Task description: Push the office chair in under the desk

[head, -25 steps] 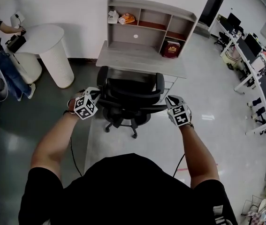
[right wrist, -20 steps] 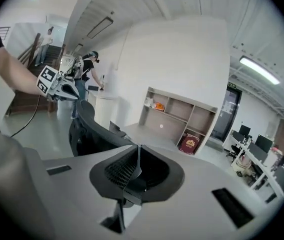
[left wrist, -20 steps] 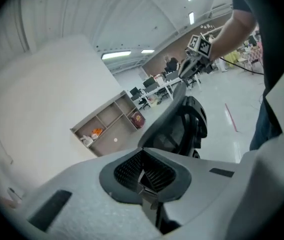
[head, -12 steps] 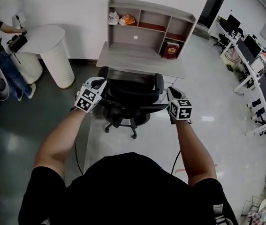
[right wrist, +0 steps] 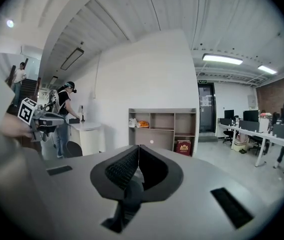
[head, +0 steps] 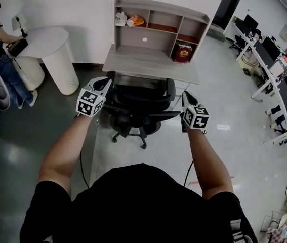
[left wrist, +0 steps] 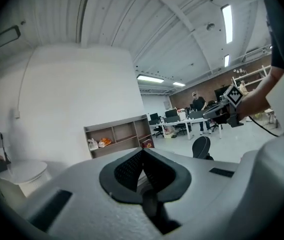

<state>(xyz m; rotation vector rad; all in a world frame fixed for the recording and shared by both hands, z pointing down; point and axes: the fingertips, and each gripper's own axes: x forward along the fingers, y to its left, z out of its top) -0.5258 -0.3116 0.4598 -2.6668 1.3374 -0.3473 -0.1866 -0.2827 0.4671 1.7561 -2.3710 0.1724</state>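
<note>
Office chair (head: 139,96) facing desk (head: 151,65), backrest (head: 142,113) crosswise on near side

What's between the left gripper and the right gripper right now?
The black office chair, its backrest flanked by the left gripper and right gripper; the head view shows it.

Just before the desk (head: 151,65), the office chair (head: 140,103), with the left gripper (head: 104,83) at its left and the right gripper (head: 185,96) at its right; on the desk, a shelf unit (head: 161,14); left of the desk, a round table (head: 44,37).
</note>
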